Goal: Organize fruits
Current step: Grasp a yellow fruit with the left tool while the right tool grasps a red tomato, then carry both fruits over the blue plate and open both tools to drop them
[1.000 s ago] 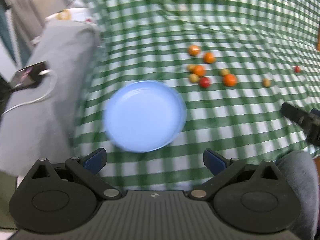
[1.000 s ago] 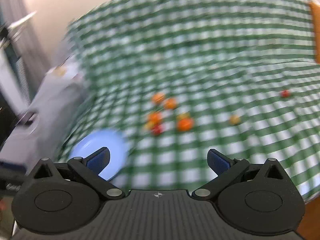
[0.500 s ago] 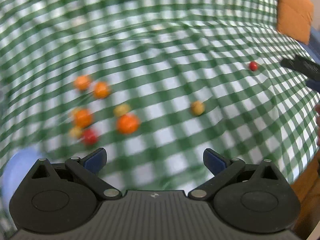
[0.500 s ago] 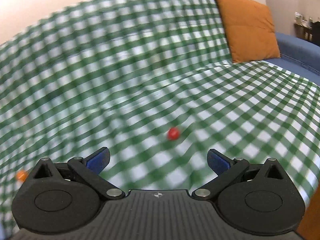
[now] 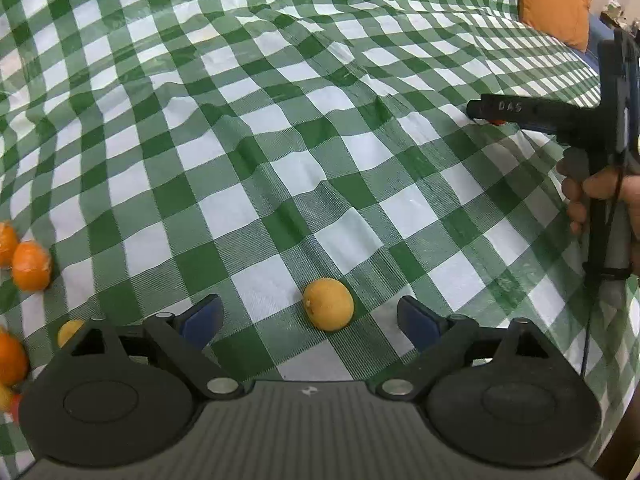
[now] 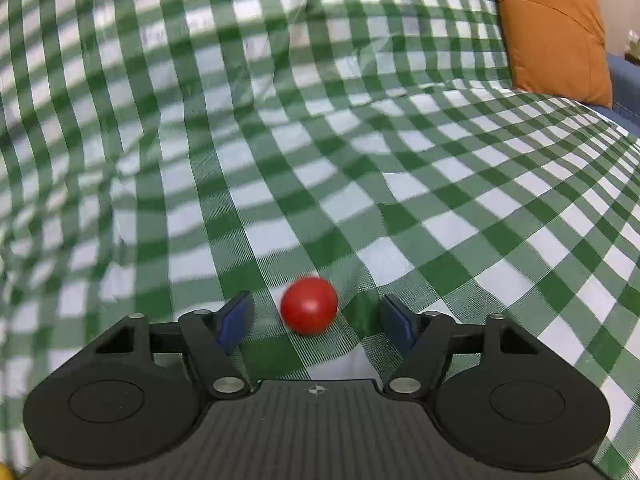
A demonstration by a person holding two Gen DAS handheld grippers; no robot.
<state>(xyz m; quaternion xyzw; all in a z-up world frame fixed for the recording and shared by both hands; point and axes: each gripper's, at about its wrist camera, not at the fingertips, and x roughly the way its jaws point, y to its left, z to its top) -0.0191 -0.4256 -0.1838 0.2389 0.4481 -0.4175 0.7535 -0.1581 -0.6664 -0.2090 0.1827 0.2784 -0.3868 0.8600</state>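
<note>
Glossy red round fruit (image 6: 309, 305), dimpled yellow fruit (image 5: 328, 303), wrinkled checked cloth (image 5: 280, 128)

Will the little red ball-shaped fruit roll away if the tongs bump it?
Probably: the small round red fruit looks smooth, and the green checked cloth is wrinkled. The closing right tongs flank it, not touching.

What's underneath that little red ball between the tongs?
The red ball sits on a green-and-white checked cloth, between the closing right tongs, untouched so far. What lies beneath the cloth is covered and cannot be seen.
</note>
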